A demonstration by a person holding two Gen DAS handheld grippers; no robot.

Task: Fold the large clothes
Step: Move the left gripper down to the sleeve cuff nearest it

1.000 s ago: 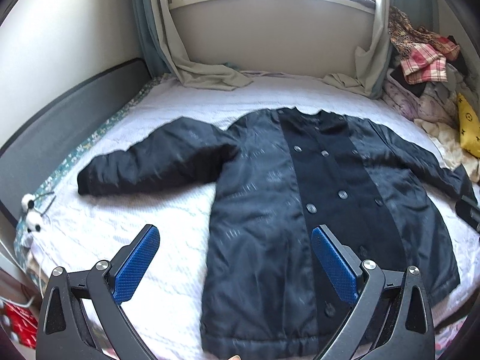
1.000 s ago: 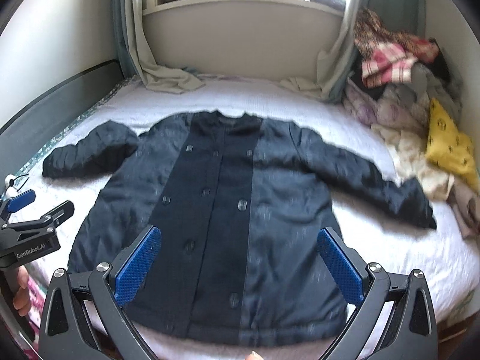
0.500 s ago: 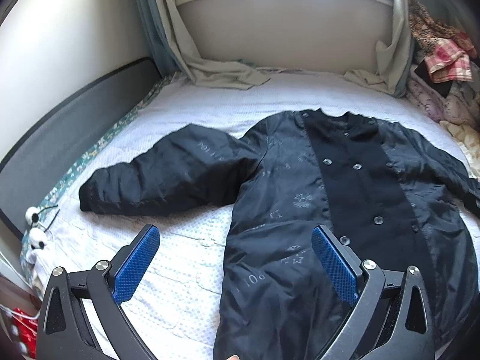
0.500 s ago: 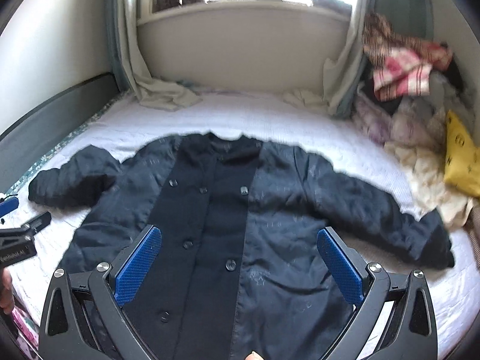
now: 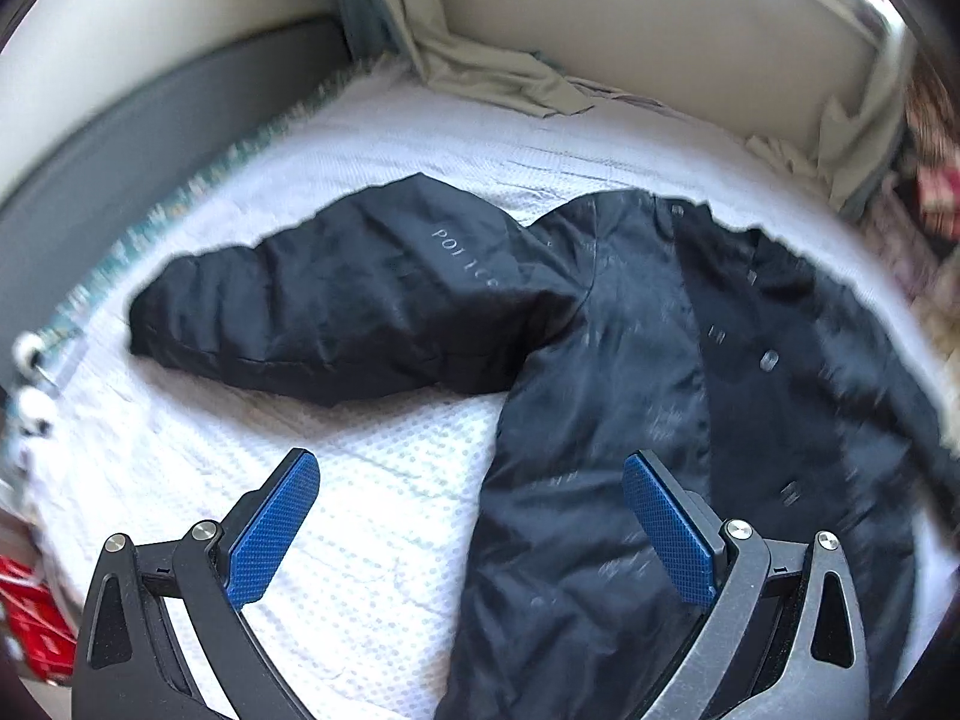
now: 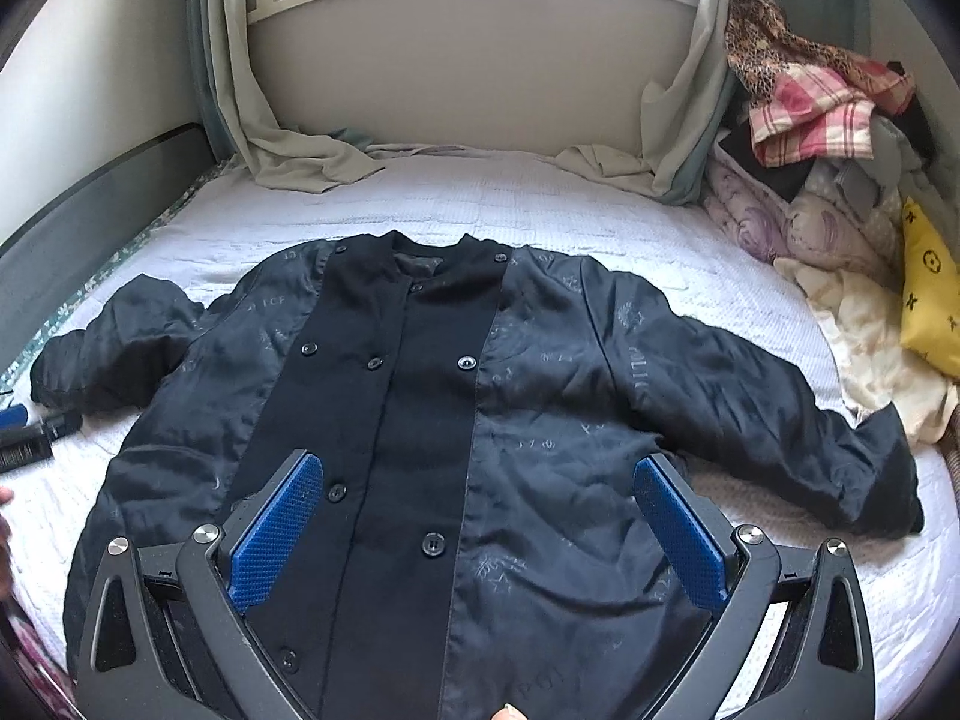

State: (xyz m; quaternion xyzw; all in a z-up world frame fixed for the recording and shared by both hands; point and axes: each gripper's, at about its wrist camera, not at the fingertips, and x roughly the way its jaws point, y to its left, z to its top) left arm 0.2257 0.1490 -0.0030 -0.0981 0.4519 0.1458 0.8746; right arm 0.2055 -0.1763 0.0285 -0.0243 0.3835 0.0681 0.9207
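Black coat [image 6: 432, 420] lies flat, front up, sleeves spread, on the white bed [image 6: 540, 204]. My left gripper [image 5: 474, 528] and right gripper [image 6: 480, 528] both hover over it, spread wide, nothing held

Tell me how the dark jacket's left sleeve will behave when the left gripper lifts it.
The sleeve looks puffy and creased, so it will likely sag and fold from the grasp. Its sheen suggests slippery cloth that may slide in the left gripper. Joined to the jacket, it may tug the body.
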